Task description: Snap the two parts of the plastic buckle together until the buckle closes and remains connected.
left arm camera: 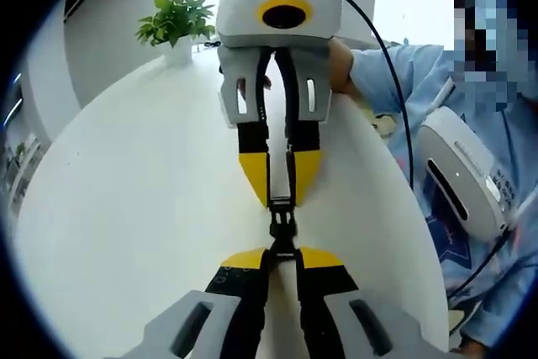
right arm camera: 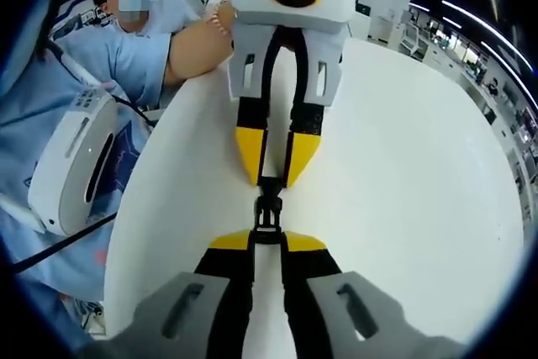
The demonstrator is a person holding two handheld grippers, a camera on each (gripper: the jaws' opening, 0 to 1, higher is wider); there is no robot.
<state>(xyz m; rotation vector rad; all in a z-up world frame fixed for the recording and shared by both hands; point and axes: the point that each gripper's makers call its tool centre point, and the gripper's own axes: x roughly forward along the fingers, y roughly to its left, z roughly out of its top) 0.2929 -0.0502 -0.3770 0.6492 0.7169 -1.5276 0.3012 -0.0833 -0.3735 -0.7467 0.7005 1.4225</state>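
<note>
A small black plastic buckle (left arm camera: 282, 223) hangs above the white table (left arm camera: 126, 208), stretched between my two grippers, which face each other tip to tip. My left gripper (left arm camera: 282, 256) rises from the bottom of the left gripper view, shut on the near buckle half. The right gripper (left arm camera: 282, 193) comes down from the top, shut on the far half, with a black strap running up between its jaws. In the right gripper view the buckle (right arm camera: 267, 208) sits just past my right gripper (right arm camera: 267, 243), with the left gripper (right arm camera: 273, 176) opposite. The halves meet; whether they are latched I cannot tell.
A potted green plant (left arm camera: 176, 21) stands at the table's far edge. A person in a light blue top (right arm camera: 126, 48) sits beside the table (right arm camera: 420, 191), carrying a white device (right arm camera: 74, 157) with a cable. Office furniture lies beyond the table.
</note>
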